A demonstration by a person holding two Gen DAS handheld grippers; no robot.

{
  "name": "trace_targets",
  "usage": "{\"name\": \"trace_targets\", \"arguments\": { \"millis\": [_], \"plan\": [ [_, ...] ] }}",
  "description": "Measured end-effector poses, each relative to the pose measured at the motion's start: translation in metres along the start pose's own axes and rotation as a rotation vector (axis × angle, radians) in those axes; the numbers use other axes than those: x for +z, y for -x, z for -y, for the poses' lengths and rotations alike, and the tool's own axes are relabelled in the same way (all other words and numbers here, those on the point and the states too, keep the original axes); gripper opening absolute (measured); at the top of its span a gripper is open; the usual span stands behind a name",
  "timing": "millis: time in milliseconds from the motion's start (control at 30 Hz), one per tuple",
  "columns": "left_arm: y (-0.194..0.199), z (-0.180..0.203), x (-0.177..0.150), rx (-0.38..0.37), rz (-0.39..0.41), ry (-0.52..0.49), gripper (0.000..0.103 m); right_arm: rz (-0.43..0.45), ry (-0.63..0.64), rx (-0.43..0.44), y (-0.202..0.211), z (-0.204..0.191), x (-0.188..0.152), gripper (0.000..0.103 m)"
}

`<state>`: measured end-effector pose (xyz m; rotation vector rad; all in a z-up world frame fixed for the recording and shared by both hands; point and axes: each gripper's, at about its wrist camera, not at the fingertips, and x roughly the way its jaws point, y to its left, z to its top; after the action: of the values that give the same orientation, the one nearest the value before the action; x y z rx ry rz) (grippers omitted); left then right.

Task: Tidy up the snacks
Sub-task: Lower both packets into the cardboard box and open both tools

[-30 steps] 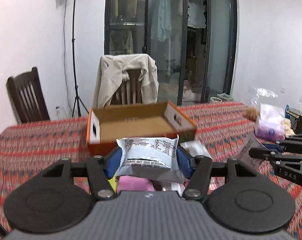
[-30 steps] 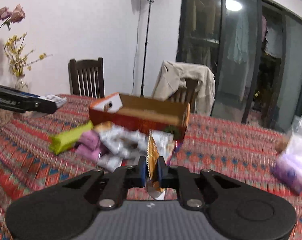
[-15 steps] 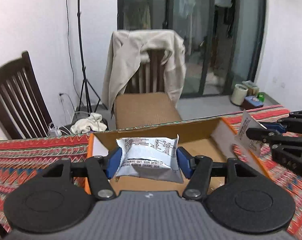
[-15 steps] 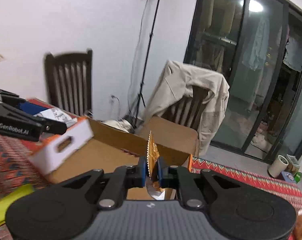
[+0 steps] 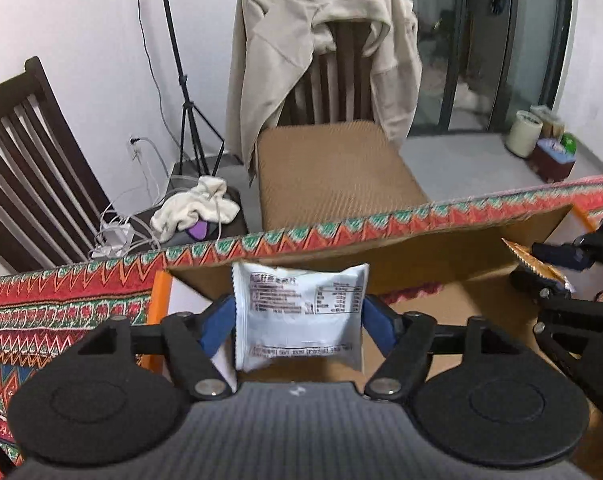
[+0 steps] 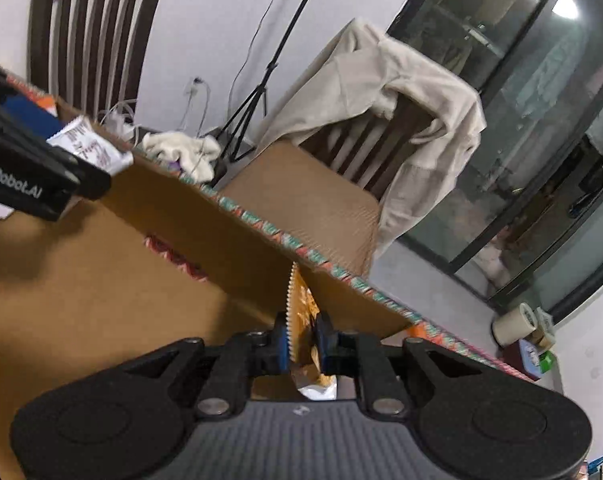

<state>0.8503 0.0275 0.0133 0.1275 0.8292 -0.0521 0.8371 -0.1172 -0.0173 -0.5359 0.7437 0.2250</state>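
An open cardboard box (image 5: 461, 320), orange outside and brown inside, stands at the far edge of the red patterned tablecloth (image 5: 61, 312). My left gripper (image 5: 299, 320) hangs over the box's inside. Its jaws are opening, and a white snack packet (image 5: 299, 312) lies flat and loose between the blue pads (image 5: 217, 326). My right gripper (image 6: 301, 340) is tilted over the box floor (image 6: 81, 300). Its jaws are just starting to open, with the pads still against an upright orange snack packet (image 6: 301, 312). The same orange packet (image 5: 535, 266) shows at the right of the left wrist view.
Just beyond the table edge stands a chair with a beige jacket (image 5: 325, 60) over its back. A dark wooden chair (image 5: 29, 168) is at the left, with a tripod stand (image 5: 185, 100) by the wall. Cables and a cloth (image 5: 193, 208) lie on the floor.
Both grippers travelled forward from the snack pile to over the box. The left jaws widened and the white packet flattened out. The right gripper rolled, with the orange packet staying between its pads.
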Motion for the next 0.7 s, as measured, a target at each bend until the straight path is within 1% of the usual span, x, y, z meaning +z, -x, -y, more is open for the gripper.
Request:
{"name": "trace_targets", "arguments": {
  "millis": [33,133,167,200,267,300,367,500,567,633,700],
  "plan": [
    [-0.003,-0.001,-0.002,0.005,-0.008,0.005,0.079,-0.010,0.001,0.013,-0.003,-0.001,0.000,0.025],
    [-0.001,-0.006,-0.007,-0.002,-0.020,0.023,0.080,-0.045,-0.015,0.048,-0.011,0.000,0.002,0.037],
    [0.003,-0.009,-0.007,-0.007,-0.023,0.029,0.080,-0.047,-0.036,0.058,-0.011,0.003,0.002,0.044],
    [0.006,-0.010,-0.006,-0.011,-0.022,0.032,0.080,-0.047,-0.070,0.076,-0.008,0.009,0.002,0.047],
    [0.022,-0.015,-0.004,-0.021,-0.013,0.028,0.082,-0.040,-0.134,0.118,0.001,0.021,0.003,0.048],
    [0.032,-0.017,-0.003,-0.024,-0.007,0.026,0.083,-0.031,-0.159,0.135,0.007,0.028,0.002,0.051],
    [0.055,-0.019,0.000,-0.027,0.007,0.013,0.084,-0.009,-0.209,0.161,0.026,0.041,0.002,0.057],
    [0.110,-0.022,0.009,-0.020,0.044,-0.002,0.085,0.023,-0.227,0.142,0.074,0.061,0.001,0.058],
    [0.144,-0.023,0.011,-0.024,0.071,-0.004,0.088,0.044,-0.220,0.121,0.107,0.069,0.001,0.059],
    [0.176,-0.022,0.012,-0.026,0.095,-0.007,0.089,0.059,-0.218,0.106,0.139,0.077,0.000,0.063],
    [0.208,-0.020,0.009,-0.025,0.116,-0.008,0.093,0.066,-0.227,0.099,0.172,0.085,-0.003,0.070]
  ]
}}
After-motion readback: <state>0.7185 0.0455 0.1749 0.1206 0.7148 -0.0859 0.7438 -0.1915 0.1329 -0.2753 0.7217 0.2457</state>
